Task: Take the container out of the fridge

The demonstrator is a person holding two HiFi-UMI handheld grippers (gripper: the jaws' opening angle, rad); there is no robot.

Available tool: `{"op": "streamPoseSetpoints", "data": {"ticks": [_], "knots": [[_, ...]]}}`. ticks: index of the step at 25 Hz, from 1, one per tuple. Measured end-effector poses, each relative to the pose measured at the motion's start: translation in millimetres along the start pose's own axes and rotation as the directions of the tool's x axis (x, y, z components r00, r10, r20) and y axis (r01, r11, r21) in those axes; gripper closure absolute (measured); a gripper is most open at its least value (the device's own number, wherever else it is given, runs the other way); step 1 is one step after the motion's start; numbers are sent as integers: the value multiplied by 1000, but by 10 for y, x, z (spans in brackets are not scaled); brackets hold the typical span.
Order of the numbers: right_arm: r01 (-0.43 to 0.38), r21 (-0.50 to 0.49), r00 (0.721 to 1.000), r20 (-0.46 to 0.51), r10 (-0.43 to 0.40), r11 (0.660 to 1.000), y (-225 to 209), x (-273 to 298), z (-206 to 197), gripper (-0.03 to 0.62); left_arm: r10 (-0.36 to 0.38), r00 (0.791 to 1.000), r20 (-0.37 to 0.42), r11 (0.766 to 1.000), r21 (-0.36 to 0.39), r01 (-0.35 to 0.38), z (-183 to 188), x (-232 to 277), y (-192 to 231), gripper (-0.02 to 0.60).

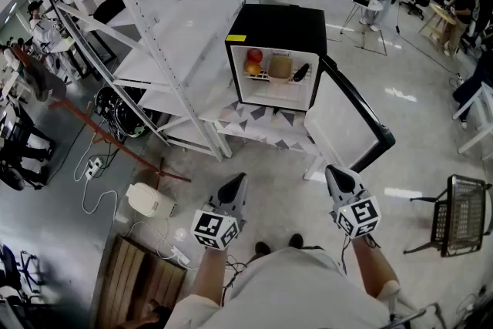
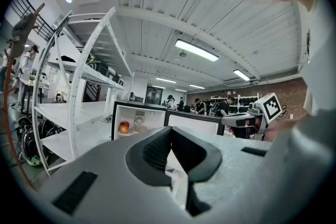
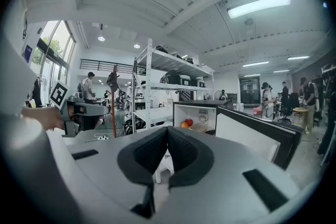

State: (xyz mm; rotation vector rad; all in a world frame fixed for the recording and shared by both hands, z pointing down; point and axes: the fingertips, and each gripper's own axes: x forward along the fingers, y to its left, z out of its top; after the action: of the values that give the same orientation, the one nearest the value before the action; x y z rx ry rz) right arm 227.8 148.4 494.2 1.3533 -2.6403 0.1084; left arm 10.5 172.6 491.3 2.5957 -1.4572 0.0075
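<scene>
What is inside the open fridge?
The fridge holds a red fruit and an orange fruit at left, a round tan container in the middle, a dark object at right. Anything behind the container is covered.

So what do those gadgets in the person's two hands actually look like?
The left tool and right tool are grey wedges tapering to dark ribbed pads, each carrying a white cube of black square markers. The person wears a light top.
</scene>
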Motion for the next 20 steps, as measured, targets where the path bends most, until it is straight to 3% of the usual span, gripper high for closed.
{"op": "streamPoseSetpoints", "data": {"ticks": [20], "knots": [[28,4,999,-24,-28,1000,242,102,-11,588,-28,1000,7,1000,-4,28,-19,-173,177,578]]}}
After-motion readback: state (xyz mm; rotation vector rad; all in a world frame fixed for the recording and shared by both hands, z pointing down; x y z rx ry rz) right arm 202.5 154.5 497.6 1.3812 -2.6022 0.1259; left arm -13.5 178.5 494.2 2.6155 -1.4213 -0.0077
